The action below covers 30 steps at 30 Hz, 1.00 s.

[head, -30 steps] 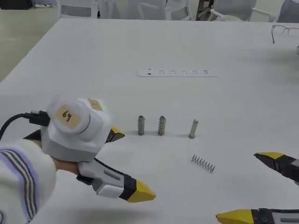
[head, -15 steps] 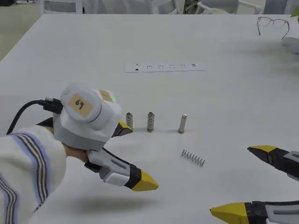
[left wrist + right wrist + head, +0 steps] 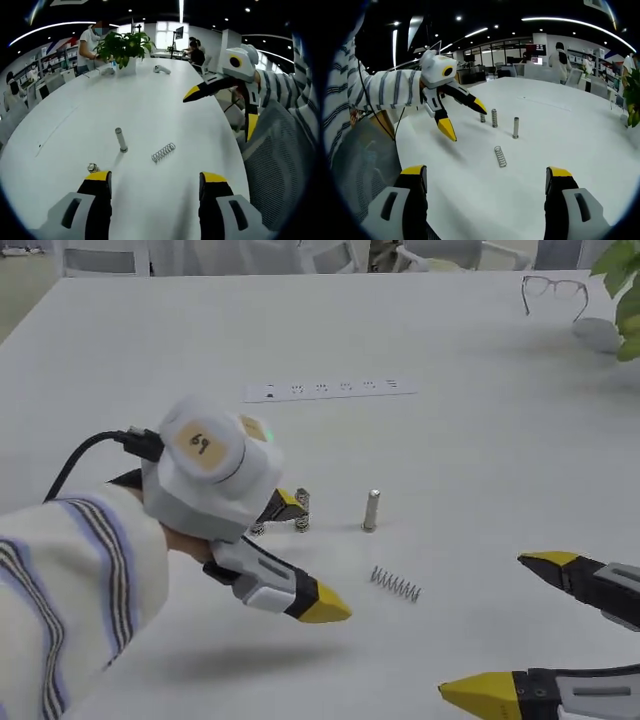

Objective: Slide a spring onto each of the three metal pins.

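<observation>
Far left of the head view, a striped sleeve and the hand beyond it hold the left gripper over the desk. Jaws spread wide, nothing between them! Its upper jaw lies right across the row of pins. The near sprung pin peeks out just beside the yellow tip. The far sprung pin is mostly blocked from the head, but the right gripper view catches both upright, side by side, each wearing its coil.

Centre frame, just right of them, stands the bare pin, upright and in the open. Below it and a touch to the right, the spring lies flat on the desk, apart from the pin and from both grippers. In the left gripper view, pin and spring sit just ahead of the open jaws.

Above, mid-frame, a power strip lies well behind the row.

Lower right, the right gripper hovers low, jaws wide apart and empty, with the spring off to its left and nothing in between. Upper right corner: glasses on the desk, and plant leaves at the edge.
</observation>
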Available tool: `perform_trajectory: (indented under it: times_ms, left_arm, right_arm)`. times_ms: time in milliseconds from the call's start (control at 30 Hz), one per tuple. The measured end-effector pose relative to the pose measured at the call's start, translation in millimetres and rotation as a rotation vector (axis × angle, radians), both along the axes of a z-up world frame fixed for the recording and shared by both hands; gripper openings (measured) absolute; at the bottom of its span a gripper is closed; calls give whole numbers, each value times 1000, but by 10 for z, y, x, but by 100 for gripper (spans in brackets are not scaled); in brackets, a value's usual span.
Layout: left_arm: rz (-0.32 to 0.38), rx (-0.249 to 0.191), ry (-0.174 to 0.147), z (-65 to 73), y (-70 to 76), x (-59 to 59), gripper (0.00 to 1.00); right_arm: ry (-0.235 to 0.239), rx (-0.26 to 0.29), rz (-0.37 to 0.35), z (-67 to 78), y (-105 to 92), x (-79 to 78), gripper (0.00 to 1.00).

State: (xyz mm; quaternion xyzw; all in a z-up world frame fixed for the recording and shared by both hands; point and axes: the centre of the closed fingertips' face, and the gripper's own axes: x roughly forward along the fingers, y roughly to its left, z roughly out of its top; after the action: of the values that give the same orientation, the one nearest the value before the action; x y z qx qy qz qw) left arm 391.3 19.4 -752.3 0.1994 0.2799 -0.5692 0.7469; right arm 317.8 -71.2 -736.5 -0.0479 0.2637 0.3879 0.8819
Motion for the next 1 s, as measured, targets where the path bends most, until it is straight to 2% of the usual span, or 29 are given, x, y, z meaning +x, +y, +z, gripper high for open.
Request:
perform_trajectory:
  times_ms: [167, 233, 267, 333, 533, 633, 833, 1000]
  left_arm:
    - [-63, 49, 1, -84, -103, -10, 64]
    - [-74, 78, -17, -123, -121, 30, 60]
    - [-82, 82, -10, -140, -153, 36, 57]
    - [-103, 74, 4, -149, -223, 29, 53]
    - [-154, 71, 16, -226, -399, 21, 50]
    - [-188, 79, 0, -271, -474, 33, 46]
    - [-202, 96, 26, -342, -534, 34, 33]
    - [-214, 105, 29, -388, -565, 39, 31]
  right_arm:
    - [2, 3, -4, -12, -3, 0, 97]
    - [3, 5, -7, -17, -8, 0, 97]
    - [3, 9, -10, -16, -11, -1, 96]
    - [-3, 13, -10, -5, -13, -4, 95]
    - [-6, 23, -27, 0, -58, -1, 94]
    - [-4, 23, -34, -12, -82, -8, 94]
    - [3, 36, -44, -17, -91, -11, 94]
    - [12, 38, -28, -32, -62, -36, 91]
